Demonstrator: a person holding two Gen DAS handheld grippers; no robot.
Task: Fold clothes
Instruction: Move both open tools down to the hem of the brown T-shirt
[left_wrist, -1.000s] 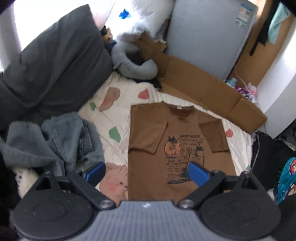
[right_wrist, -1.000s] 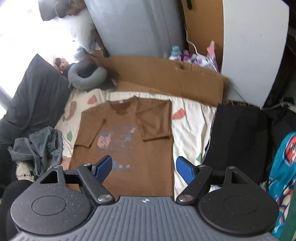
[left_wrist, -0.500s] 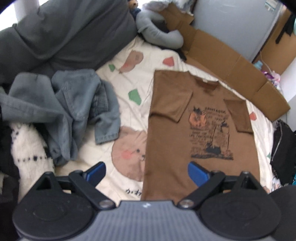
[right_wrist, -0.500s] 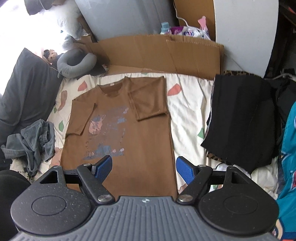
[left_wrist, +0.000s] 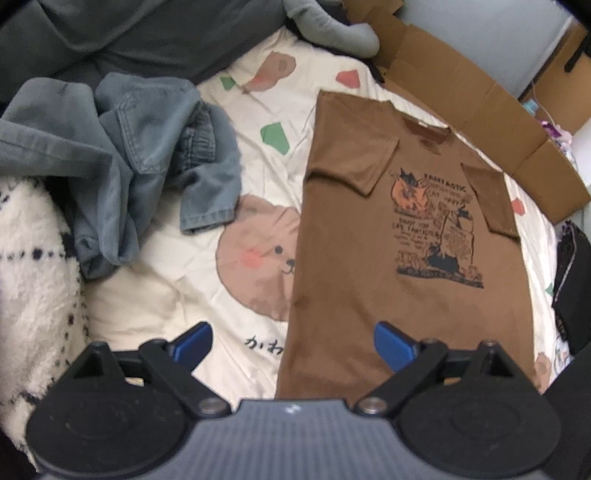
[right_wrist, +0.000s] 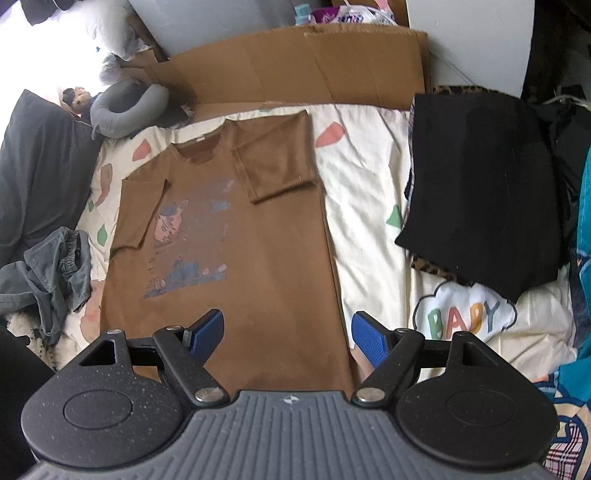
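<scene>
- The bedsheet (left_wrist: 177, 295), cream with a bear print, carries everything; cardboard (right_wrist: 295, 62) lines its far edge.
- The brown T-shirt (right_wrist: 266, 266) lies flat on it, print up, both sleeves already folded in over the chest, collar at the far end and hem at the near end.
- Its long axis runs straight away from both tongs, so the hem is the edge closest to them and lies just beneath and ahead of the fingertips.
- A crumpled pile of grey jeans (left_wrist: 122, 155) sits well apart on the shirt's left; a folded black garment (right_wrist: 480, 184) lies apart on its right.
- The left gripper (left_wrist: 291, 343) hangs over the hem's left corner, jaws wide apart and empty, the shirt's left edge running between its fingers.
- The right gripper (right_wrist: 288, 328) hangs over the hem's right corner, jaws also wide apart and empty, the right edge just inside its right finger.
- Neither hand looks nearer; each covers its own corner, which suits a two-handed lift of the hem toward the collar.
- Against the earlier frames, both tongs have come down closer: the shirt fills more of each view and the far wall has slid out of the left view.
</scene>
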